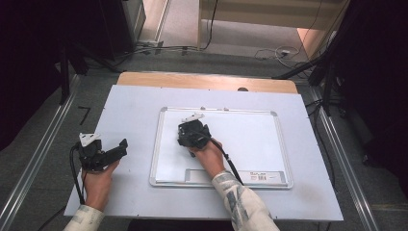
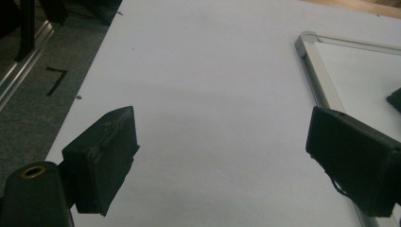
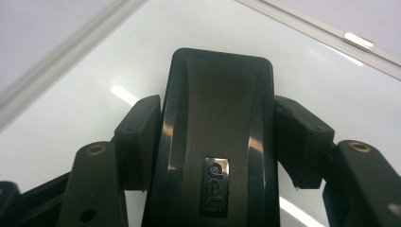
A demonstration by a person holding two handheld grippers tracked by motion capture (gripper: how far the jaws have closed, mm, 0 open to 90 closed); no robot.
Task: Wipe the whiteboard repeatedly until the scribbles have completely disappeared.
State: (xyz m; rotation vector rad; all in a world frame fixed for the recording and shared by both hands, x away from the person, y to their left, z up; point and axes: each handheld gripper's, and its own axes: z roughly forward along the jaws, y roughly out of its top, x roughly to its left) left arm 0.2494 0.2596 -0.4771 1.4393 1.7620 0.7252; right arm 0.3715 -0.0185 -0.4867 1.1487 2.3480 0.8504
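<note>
1. High view. A whiteboard (image 1: 250, 144) lies flat on a pale sheet (image 1: 130, 106) that covers the bench (image 1: 207, 81); a strip of the wooden bench top shows along the far edge.
2. High view. The right gripper (image 1: 191, 135) stands over the left half of the whiteboard, with the right hand (image 1: 208, 156) behind it and the cable trailing back over the near frame. What it holds is hidden under its own body from this angle.
3. High view. The left gripper (image 1: 115, 149) rests on the pale sheet, well apart from the whiteboard's left frame, in the left hand (image 1: 98, 180). It points towards the whiteboard.
4. Left gripper view. The left gripper (image 2: 222, 156) has its jaws wide apart with nothing but bare sheet between them. The rounded far-left corner of the whiteboard (image 2: 312, 52) shows just beyond the right-hand jaw. The floor (image 2: 33, 85) with a black tape mark lies off the sheet's left edge.
5. Right gripper view. The right gripper (image 3: 218, 137) is clamped on a black eraser (image 3: 217, 123), with a pad pressed against each long side. The eraser runs straight out along the jaws, its rounded end reaching past the fingertips. A small plate with lettering sits on its top face, near the camera.
6. Right gripper view. The eraser lies over the glossy white face of the whiteboard (image 3: 94, 109), whose frame runs along the upper left and upper right. Whether its underside touches the surface cannot be told.
</note>
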